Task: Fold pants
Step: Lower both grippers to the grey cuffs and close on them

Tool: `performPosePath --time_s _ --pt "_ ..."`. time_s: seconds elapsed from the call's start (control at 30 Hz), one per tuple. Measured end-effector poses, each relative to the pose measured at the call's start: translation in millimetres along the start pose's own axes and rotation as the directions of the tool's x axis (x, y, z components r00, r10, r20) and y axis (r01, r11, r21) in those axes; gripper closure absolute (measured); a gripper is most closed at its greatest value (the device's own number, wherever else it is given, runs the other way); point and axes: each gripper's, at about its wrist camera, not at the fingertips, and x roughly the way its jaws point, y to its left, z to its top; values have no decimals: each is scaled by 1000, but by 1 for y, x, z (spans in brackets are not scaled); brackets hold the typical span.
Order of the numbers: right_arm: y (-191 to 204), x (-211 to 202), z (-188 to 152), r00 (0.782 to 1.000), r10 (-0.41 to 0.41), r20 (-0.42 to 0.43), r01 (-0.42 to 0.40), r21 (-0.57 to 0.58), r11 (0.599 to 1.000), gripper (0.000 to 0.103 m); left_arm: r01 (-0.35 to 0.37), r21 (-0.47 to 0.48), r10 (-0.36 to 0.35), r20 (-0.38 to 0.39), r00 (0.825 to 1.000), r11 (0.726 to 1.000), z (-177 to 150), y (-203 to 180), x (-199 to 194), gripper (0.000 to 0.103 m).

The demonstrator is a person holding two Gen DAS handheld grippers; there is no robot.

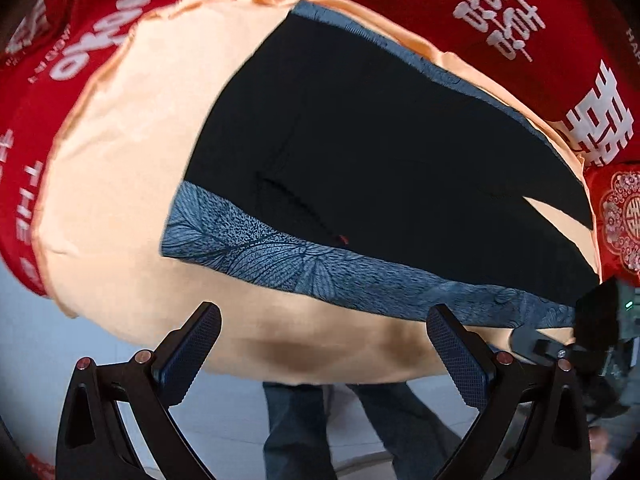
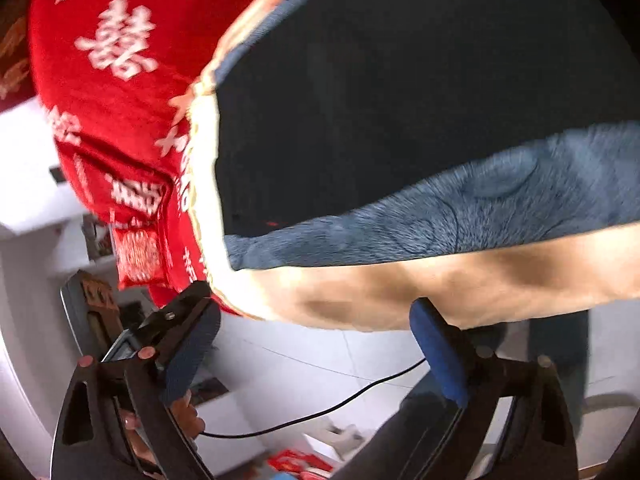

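Observation:
Black pants [image 1: 380, 152] lie flat on a peach sheet [image 1: 132, 152]. A blue-grey leaf-patterned band [image 1: 280, 252] runs along their near edge. My left gripper [image 1: 324, 320] is open and empty, hovering at the sheet's near edge just short of the band. My right gripper [image 2: 316, 312] is open and empty, below the sheet's near edge [image 2: 400, 292]. In the right wrist view the pants [image 2: 400, 100] and the patterned band [image 2: 460, 208] fill the upper right. The other gripper shows at the right edge of the left wrist view [image 1: 560, 348].
A red bedcover with white characters [image 1: 500, 20] lies under the sheet and hangs at the left of the right wrist view [image 2: 120, 80]. The person's jeans-clad legs [image 1: 320, 432] stand at the bed edge. A black cable [image 2: 320, 412] and small items lie on the white floor.

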Motion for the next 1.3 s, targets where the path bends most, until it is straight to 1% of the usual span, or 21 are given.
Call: performPosePath --time_s 0.1,0.2,0.3,0.4,0.43,0.47,0.53,0.63,0.67,0.77,0.83,0.93,0.97,1.03,1.1,1.13,1.17,1.2,1.23,1.27,1.3 --pt "-21 18 -1 999 47 15 -48 33 998 8 41 -4 -41 -8 999 999 1 9 23 0" --pt "-39 31 2 995 89 40 -91 33 995 10 108 -18 -108 -5 994 994 0 14 35 0" --pt "-49 38 7 984 160 78 -163 30 986 12 152 -25 -152 -5 988 988 -2 18 41 0" --pt "-56 44 12 963 246 112 -251 37 967 18 181 -22 -181 -14 983 983 -2 20 47 0" --pt "-57 46 14 952 279 123 -287 53 956 23 192 -28 -192 -19 981 981 -1 20 50 0" --pt "-57 47 16 944 303 129 -313 69 947 33 205 -36 -206 -21 978 978 0 20 51 0" --pt "-50 44 21 920 363 145 -378 87 922 42 245 -68 -247 -21 969 967 -1 22 52 0" --pt "-29 25 24 887 430 167 -441 40 896 42 294 -133 -298 -9 954 946 3 18 55 0" --pt "-22 19 26 882 441 165 -450 23 893 42 306 -148 -310 -7 951 941 4 19 55 0" --pt "-3 1 32 878 454 154 -455 -27 890 42 354 -211 -358 19 933 911 11 22 58 0" --pt "6 -7 37 874 463 148 -462 -39 886 42 388 -253 -386 58 921 886 19 25 56 0" --pt "8 -6 39 887 443 131 -442 -41 896 42 418 -296 -399 126 908 859 34 30 48 0" --pt "6 -5 39 894 432 123 -431 -36 902 42 416 -296 -393 136 909 860 37 31 47 0" --pt "-1 1 37 904 413 113 -413 -25 910 42 383 -271 -361 132 923 883 48 28 49 1" --pt "-14 5 33 907 405 115 -407 -9 914 42 341 -264 -324 104 940 902 53 23 57 17" --pt "-21 7 32 910 395 122 -399 5 917 42 307 -258 -297 78 952 916 56 22 62 35" --pt "-27 10 33 914 383 130 -388 15 921 42 296 -258 -289 67 955 920 57 21 64 51" --pt "-33 10 32 917 374 137 -380 22 925 42 291 -258 -284 62 957 921 57 23 65 60" --pt "-41 10 31 918 365 156 -373 28 927 42 293 -257 -288 56 956 921 57 25 64 74" --pt "-48 9 30 917 360 173 -370 29 928 42 297 -252 -293 55 955 921 58 26 63 77" --pt "-57 7 28 917 350 191 -362 33 932 42 301 -238 -295 59 954 924 60 26 59 77"
